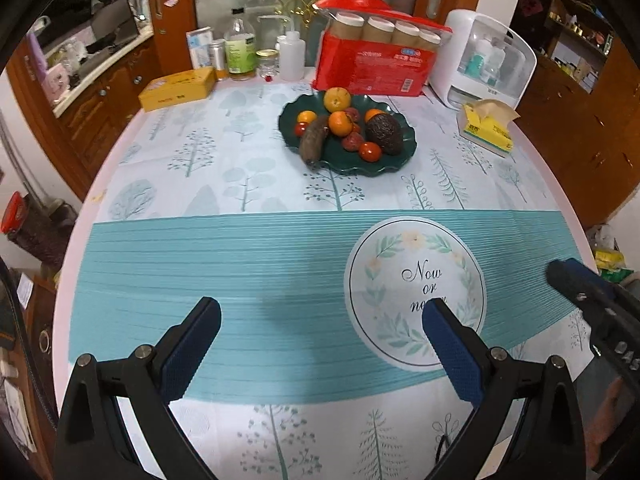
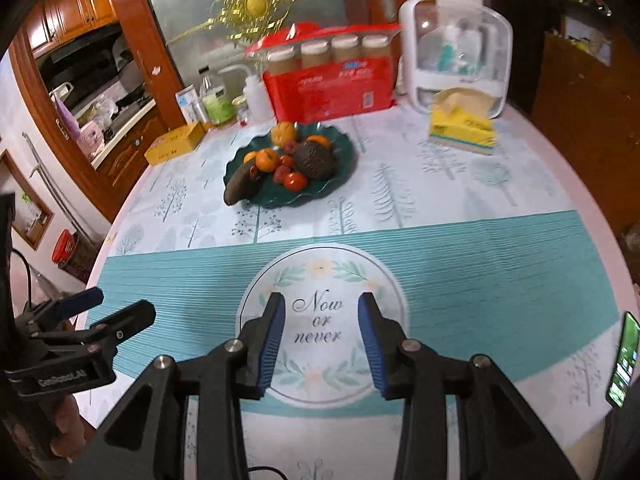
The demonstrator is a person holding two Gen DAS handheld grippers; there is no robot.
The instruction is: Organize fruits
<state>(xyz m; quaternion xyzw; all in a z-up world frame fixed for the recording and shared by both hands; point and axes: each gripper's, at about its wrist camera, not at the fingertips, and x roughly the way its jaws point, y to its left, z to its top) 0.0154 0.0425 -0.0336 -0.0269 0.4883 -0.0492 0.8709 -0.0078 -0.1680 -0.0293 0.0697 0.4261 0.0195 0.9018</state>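
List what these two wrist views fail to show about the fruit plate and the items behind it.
- Green plate: the fruit pile hides its middle in both views.
- Small red fruits: too small to identify; blurred in the right wrist view.
- Red package: print too small to read in either view.
- White case: contents blurred in the right wrist view.
- Phone: cut off by the right edge.
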